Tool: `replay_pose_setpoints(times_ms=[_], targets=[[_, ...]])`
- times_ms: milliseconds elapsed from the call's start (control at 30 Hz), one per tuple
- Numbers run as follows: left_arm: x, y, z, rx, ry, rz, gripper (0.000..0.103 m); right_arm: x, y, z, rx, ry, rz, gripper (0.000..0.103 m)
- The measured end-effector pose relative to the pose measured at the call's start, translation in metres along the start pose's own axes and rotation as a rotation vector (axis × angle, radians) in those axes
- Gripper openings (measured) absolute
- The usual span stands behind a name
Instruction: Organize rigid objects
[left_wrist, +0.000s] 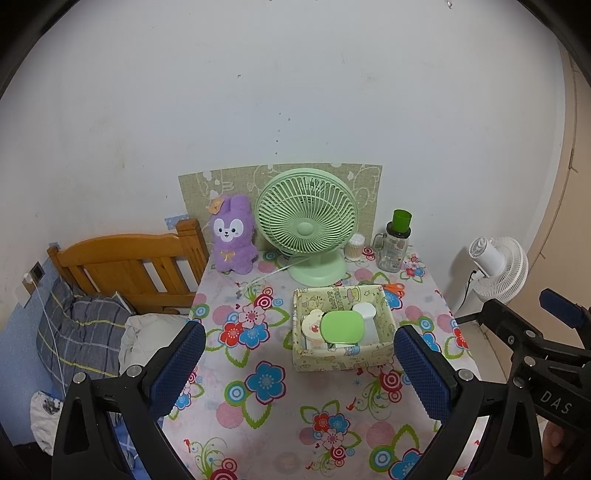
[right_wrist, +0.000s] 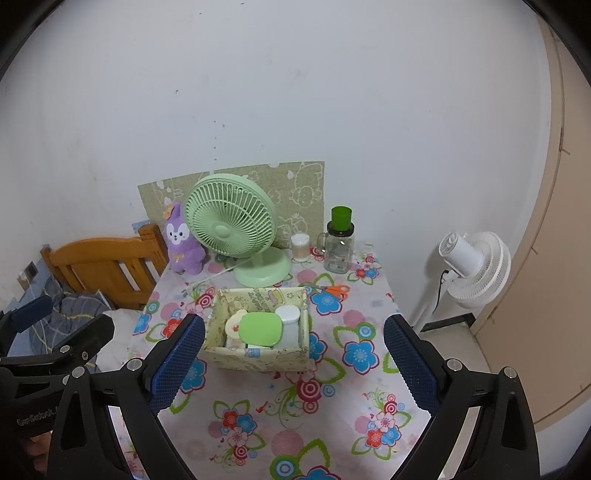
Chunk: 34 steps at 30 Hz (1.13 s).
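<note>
Storage box (left_wrist: 341, 356), beyond parted fingers (left_wrist: 183, 363), untouched

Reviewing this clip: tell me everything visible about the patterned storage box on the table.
The storage box is a small open-topped rectangular bin, pale yellow with cartoon prints, looking like fabric or card. It sits upright on the floral tablecloth, in front of the green desk fan, apart from both open grippers. Inside, a green oval lid lies on top, overlapping a cream bear-shaped item and beside a white container. Orange-handled scissors lie just behind its right rear corner; whether they touch it is unclear.
</note>
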<state>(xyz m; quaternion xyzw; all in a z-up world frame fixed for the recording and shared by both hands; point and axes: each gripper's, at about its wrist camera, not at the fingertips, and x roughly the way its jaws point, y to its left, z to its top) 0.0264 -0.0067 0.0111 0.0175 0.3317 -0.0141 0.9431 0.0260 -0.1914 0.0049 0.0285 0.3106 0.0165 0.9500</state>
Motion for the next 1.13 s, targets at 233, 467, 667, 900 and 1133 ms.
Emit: replay_pose_setpoints(times_ms=[233, 467, 667, 900, 1133], targets=[[-0.0012, -0.0006, 0.0014, 0.005, -0.003, 0.004, 0.103, -0.0004, 0.0002, 0.0004, -0.001, -0.005, -0.010, 0.099], [-0.0029, -0.0001, 0.0003, -0.001, -0.004, 0.007, 0.103, -0.0023, 0.0008, -0.0004, -0.001, -0.008, -0.013, 0.099], [-0.0028, 0.0007, -0.0001, -0.005, 0.001, 0.005, 0.103, -0.0023, 0.0005, -0.0003, -0.001, -0.008, -0.012, 0.099], [-0.0030, 0.0006, 0.0000, -0.005, 0.001, 0.004, 0.103, -0.0026, 0.0002, -0.0005, -0.001, -0.007, -0.012, 0.099], [-0.0037, 0.0011, -0.0018, -0.007, 0.002, 0.002, 0.103, -0.0037, -0.0003, -0.0016, 0.000, -0.007, -0.012, 0.099]])
